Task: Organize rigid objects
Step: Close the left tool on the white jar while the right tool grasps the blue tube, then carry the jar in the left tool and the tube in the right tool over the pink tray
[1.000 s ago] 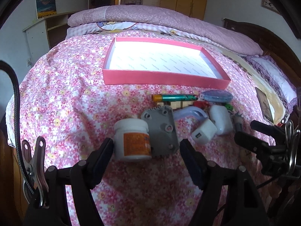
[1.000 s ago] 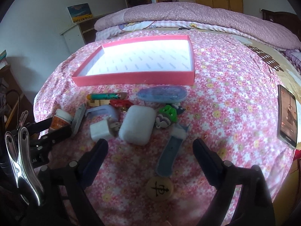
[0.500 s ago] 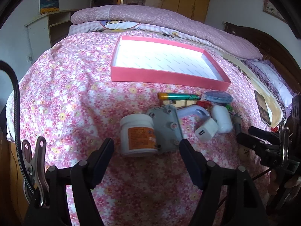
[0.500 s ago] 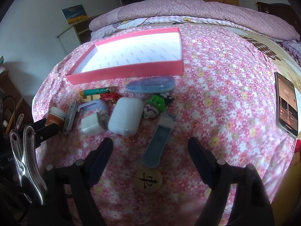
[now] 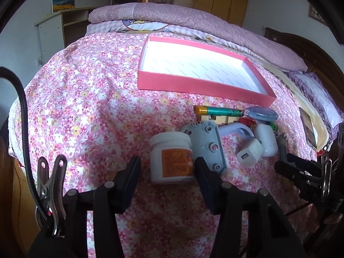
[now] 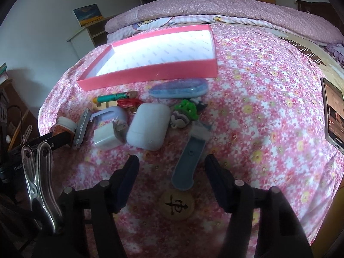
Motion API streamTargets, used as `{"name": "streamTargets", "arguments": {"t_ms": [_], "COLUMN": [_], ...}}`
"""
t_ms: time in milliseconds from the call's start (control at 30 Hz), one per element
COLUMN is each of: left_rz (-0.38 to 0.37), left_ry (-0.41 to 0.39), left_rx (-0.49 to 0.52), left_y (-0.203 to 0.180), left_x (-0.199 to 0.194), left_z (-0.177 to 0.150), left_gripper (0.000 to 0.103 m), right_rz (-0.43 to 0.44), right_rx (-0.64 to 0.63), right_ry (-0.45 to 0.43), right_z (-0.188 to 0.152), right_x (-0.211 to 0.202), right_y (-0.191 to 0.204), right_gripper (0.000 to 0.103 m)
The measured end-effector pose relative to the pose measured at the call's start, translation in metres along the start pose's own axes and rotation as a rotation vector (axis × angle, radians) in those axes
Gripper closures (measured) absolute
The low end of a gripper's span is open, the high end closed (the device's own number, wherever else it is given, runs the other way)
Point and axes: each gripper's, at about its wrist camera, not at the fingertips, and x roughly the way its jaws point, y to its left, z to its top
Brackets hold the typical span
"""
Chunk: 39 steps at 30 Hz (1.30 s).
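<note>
**Bed lot: small rigid items waiting beside a pink tray**

Left gripper (image 5: 166,169): its jaws have just been closing and are now bracketing the white jar (image 5: 172,158). The right pad is sitting at the jar's side; the left pad is standing apart, so no grip is showing yet. The jar, with an orange label, is standing upright on the floral bedspread (image 5: 86,107). It is looking stiff, light and smooth-walled; a hold low on the labelled body would likely be steadier than one at the lid.

Just right of it, a grey studded plate (image 5: 207,146) is leaning against the jar and may tip when the jar is lifted. Next come a white charger cube (image 5: 249,155) and a white earbud case (image 6: 148,125), glossy and rounded, probably slippery.

Right gripper (image 6: 172,172): its jaws have just been closing and are now standing half-wide and empty, with the near end of a blue flat clip (image 6: 189,163) lying between them. A round wooden game piece (image 6: 176,204) is lying just below, low and awkward to pinch.

Beyond everything, the pink tray (image 6: 150,73) is sitting empty.
</note>
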Motion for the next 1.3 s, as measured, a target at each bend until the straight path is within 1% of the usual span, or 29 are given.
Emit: {"name": "streamTargets", "arguments": {"t_ms": [167, 233, 333, 400, 433, 500, 567, 667, 767, 1000, 1300], "left_rz": [0.003, 0.006, 0.010, 0.004, -0.001, -0.003, 0.000, 0.000, 0.002, 0.000, -0.021], "left_ry": [0.012, 0.010, 0.011, 0.013, 0.013, 0.011, 0.009, 0.005, -0.002, -0.025, -0.060], "left_rx": [0.001, 0.005, 0.008, 0.006, 0.004, 0.006, 0.014, 0.012, 0.006, 0.001, 0.030], "left_y": [-0.001, -0.001, -0.001, -0.001, -0.001, -0.002, -0.003, -0.003, -0.001, -0.001, -0.009], "left_x": [0.004, 0.004, 0.005, 0.006, 0.006, 0.005, 0.005, 0.004, 0.002, -0.006, -0.013], "left_z": [-0.001, -0.001, -0.002, -0.002, -0.002, -0.002, -0.002, -0.002, -0.001, 0.002, 0.017], "left_gripper": [0.050, 0.050, 0.052, 0.055, 0.059, 0.059, 0.059, 0.059, 0.060, 0.060, 0.060], "right_rz": [-0.022, -0.037, -0.072, -0.096, -0.106, -0.119, -0.122, -0.110, -0.079, -0.026, 0.017], "right_rx": [-0.017, -0.024, -0.033, -0.030, -0.026, -0.016, -0.005, 0.008, 0.013, 0.015, -0.025], "right_ry": [0.003, 0.002, -0.003, -0.007, -0.008, -0.011, -0.015, -0.018, -0.028, -0.093, -0.126], "right_z": [0.000, -0.001, -0.002, -0.001, -0.001, 0.000, 0.001, 0.001, 0.002, 0.008, 0.019], "right_x": [0.001, 0.002, 0.002, 0.002, 0.001, 0.001, 0.000, -0.001, -0.003, -0.018, -0.025], "right_y": [0.003, 0.005, 0.005, 0.004, 0.002, -0.001, -0.005, -0.007, -0.007, -0.005, 0.005], "right_gripper": [0.037, 0.039, 0.049, 0.061, 0.065, 0.076, 0.081, 0.082, 0.082, 0.082, 0.082]}}
